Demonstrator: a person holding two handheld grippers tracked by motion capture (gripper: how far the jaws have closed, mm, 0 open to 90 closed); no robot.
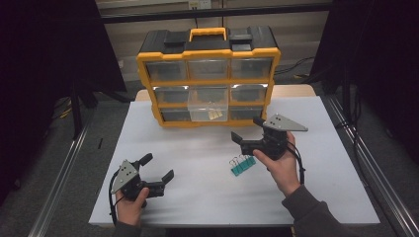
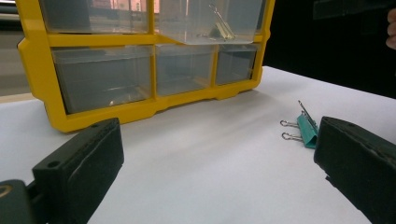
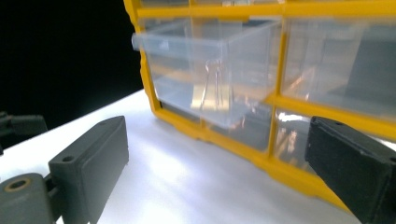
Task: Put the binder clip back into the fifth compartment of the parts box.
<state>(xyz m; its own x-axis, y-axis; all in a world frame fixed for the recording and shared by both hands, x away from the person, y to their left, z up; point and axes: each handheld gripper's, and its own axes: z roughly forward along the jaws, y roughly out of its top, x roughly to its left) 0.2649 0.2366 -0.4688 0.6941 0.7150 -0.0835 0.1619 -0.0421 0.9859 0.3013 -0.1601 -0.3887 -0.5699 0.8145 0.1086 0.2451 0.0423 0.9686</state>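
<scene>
A yellow and black drawer cabinet (image 1: 207, 74) stands at the back of the white table (image 1: 197, 197). Its middle clear drawer (image 1: 208, 109) is pulled out and holds gold binder clips (image 1: 214, 114), which also lie in that drawer (image 3: 210, 51) as gold clips (image 3: 212, 95). Teal binder clips (image 1: 242, 165) lie on the table, apart from both grippers. My right gripper (image 1: 245, 128) hovers just behind them, open and empty, pointing at the cabinet (image 3: 280, 100). My left gripper (image 1: 158, 166) rests open at the front left, with the teal clips (image 2: 306, 130) beyond its right jaw.
The other drawers of the cabinet (image 2: 42, 65) are shut and look empty. Bare white table lies between the two grippers and in front of the cabinet. Metal rails run along both sides of the table, with dark floor beyond.
</scene>
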